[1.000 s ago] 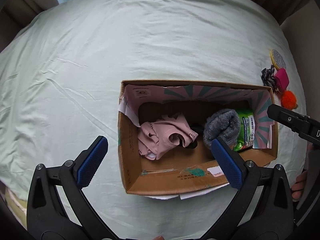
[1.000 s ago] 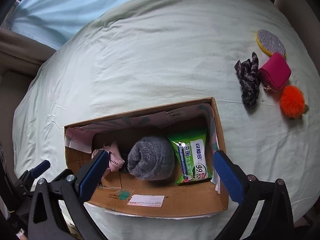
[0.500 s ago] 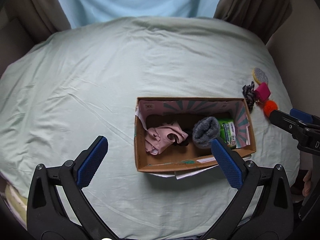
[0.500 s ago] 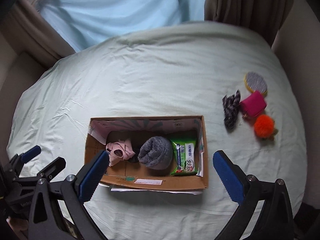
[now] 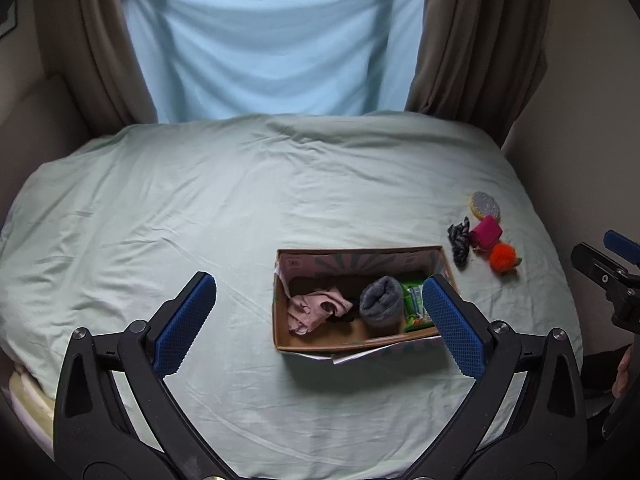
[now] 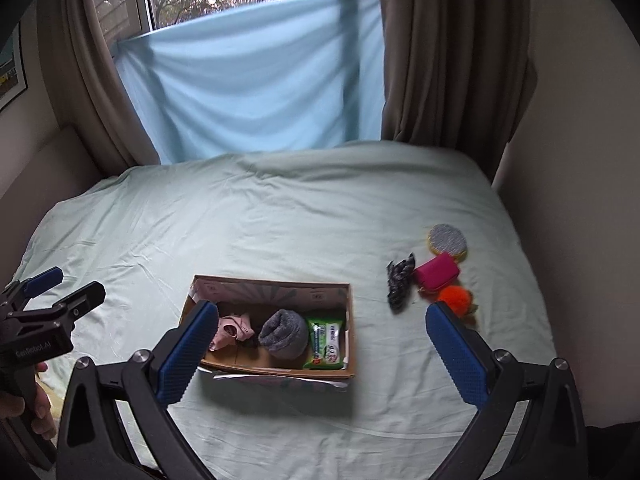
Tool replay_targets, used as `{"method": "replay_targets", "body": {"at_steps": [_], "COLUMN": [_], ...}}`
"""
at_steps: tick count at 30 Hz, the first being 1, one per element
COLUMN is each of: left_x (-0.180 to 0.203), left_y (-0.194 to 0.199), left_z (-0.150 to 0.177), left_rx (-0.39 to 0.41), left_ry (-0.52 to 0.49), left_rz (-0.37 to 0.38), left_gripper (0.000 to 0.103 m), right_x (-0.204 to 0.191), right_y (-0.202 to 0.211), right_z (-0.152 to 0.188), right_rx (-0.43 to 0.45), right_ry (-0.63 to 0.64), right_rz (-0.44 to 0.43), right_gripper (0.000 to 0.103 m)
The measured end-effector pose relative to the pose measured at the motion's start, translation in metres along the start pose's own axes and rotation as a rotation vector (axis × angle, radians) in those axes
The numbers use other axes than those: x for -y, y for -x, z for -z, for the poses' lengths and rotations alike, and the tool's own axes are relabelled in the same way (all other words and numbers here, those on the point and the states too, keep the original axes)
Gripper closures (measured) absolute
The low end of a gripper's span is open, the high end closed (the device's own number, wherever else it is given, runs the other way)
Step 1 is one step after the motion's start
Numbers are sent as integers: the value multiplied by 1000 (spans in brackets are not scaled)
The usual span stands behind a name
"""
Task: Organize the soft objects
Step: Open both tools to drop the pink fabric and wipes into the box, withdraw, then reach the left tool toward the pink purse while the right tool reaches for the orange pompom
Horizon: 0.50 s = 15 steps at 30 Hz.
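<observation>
With both the left gripper (image 5: 316,316) and right gripper (image 6: 322,344) open and empty, you reach your right for the orange pom-pom (image 6: 456,298) beside the cardboard box (image 6: 276,372).

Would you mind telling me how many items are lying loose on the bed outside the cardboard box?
4, clustered right of the box: a round grey-and-yellow sponge pad farthest, a magenta pouch below it, a dark patterned scrunchie left of that, and an orange pom-pom nearest. None seem hidden.

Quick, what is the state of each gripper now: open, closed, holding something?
Left gripper: open, holding nothing.
Right gripper: open, holding nothing.
</observation>
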<state>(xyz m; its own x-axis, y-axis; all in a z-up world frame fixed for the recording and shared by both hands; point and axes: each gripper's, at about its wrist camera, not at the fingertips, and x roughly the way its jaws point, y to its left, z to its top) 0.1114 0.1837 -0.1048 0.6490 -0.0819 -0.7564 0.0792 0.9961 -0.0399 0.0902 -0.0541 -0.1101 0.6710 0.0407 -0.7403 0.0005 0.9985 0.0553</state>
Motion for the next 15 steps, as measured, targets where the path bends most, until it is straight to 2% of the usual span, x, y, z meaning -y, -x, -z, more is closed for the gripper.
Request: {"method": "replay_targets", "body": {"at_steps": [4,8,15], "left_x": [18,43,101], "left_y": [9,17,7], "left_z": [0,-2,-14], "left_rx": [11,61,67], "left_ry": [-7,-39,-77], "left_rz": [31,14,9], "left_gripper": [0,0,0], "right_x": [16,36,85], "right_y": [23,36,34], "right_z": [4,8,16], "right_rx": [45,67,75], "right_ry": [-20,-31,-4], "right_rz": [30,35,52], "right_gripper": [0,0,0]}}
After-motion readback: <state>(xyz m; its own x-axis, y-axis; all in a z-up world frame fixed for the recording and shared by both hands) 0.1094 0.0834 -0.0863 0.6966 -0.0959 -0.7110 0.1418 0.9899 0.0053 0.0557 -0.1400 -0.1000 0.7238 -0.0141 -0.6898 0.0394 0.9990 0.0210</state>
